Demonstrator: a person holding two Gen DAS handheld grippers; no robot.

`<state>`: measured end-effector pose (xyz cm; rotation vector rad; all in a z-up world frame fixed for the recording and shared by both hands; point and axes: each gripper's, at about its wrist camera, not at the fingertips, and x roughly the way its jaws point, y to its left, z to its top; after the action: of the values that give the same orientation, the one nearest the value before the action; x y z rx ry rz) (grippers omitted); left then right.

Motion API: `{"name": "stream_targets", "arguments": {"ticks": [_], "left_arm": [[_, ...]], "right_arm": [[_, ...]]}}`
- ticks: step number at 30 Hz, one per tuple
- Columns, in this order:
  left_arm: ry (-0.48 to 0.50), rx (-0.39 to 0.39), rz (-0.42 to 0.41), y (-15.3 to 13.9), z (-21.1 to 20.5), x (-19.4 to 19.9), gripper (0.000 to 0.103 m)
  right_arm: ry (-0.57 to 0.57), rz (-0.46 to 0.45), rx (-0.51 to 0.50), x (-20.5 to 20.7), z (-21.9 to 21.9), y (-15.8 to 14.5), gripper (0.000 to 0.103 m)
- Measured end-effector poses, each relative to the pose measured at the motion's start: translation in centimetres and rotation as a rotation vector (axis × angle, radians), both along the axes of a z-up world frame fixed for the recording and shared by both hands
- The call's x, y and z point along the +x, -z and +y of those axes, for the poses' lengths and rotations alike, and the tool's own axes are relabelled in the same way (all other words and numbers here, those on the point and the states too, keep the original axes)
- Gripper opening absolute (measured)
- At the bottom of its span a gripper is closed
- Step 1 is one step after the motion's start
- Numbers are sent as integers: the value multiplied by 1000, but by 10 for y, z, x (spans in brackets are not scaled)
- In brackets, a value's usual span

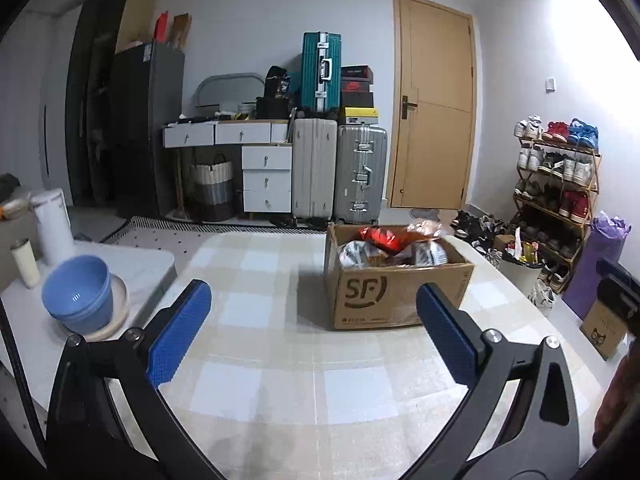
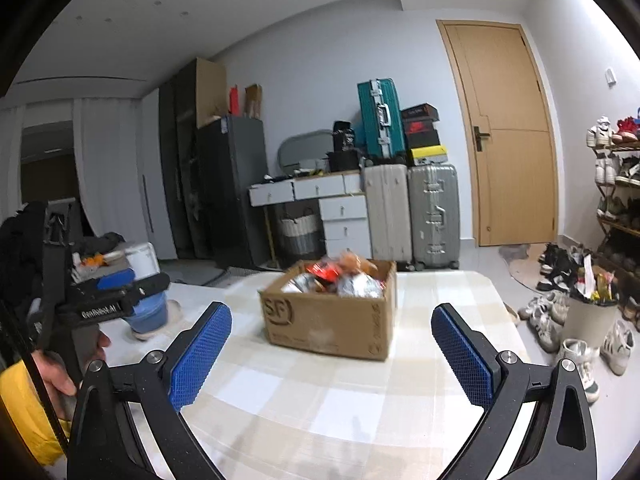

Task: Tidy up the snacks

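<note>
Covering most of both views, the table (image 1: 280,360) wears a checked cloth of beige and white, and nearly all of it is bare. No snack lies on it, so no sorting shows out here yet.

Next in size is the box (image 1: 384,292), a brown carton marked SF, standing open on the far part of the table, well apart from both grippers. It is heaped with snacks (image 1: 384,248): silver packets, a red-orange bag on top, and a paler bag at the back rim. The heap rises a little above the rim. Whether the packets were placed there or are waiting to be taken out, I cannot tell; judging by the bare cloth, either nothing has come out or everything has already gone in.

At the table's left edge sit blue bowls (image 1: 78,296) stacked on a pale plate, with a white cup (image 1: 26,262) behind them. None of these holds a snack as far as I can see.

The left gripper (image 1: 314,328) hangs over the near cloth, its blue pads spread wide with nothing between them, aimed toward the box. The right gripper (image 2: 332,350) is the same: pads wide apart, empty, box straight ahead. In the right view the left gripper shows at the far left, held in a hand (image 2: 60,372).

My judgement: the task is either at its start or its end, with no packet in hand and none in transit.
</note>
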<state>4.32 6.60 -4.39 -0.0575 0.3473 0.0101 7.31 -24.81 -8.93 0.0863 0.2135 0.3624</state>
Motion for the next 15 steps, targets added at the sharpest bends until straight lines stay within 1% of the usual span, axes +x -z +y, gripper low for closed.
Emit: {"name": "stream_targets", "arguments": {"ticks": [2,6,7,9,11,15], "left_arm": [[-15,-9,20,18,2,15,103],[-36,-16,21,58,3,41,103],[-39,-7,15,69,3,47,103],[-38,23,43,87,-1,61,103],[-31,22,51,95,-2,66,103],[-40,30,11,101,-2,67,103]], "right_arm": [[11,2,10,8,-1,14,102],[61,-9,24,24,-4,39,102],[66,-12,31,28,-3,43,102],[86,-18,19,33,-5,52,102],[87,-23,2,35,-4,58,102],[90,-26,-36,39,2,68,102]]}}
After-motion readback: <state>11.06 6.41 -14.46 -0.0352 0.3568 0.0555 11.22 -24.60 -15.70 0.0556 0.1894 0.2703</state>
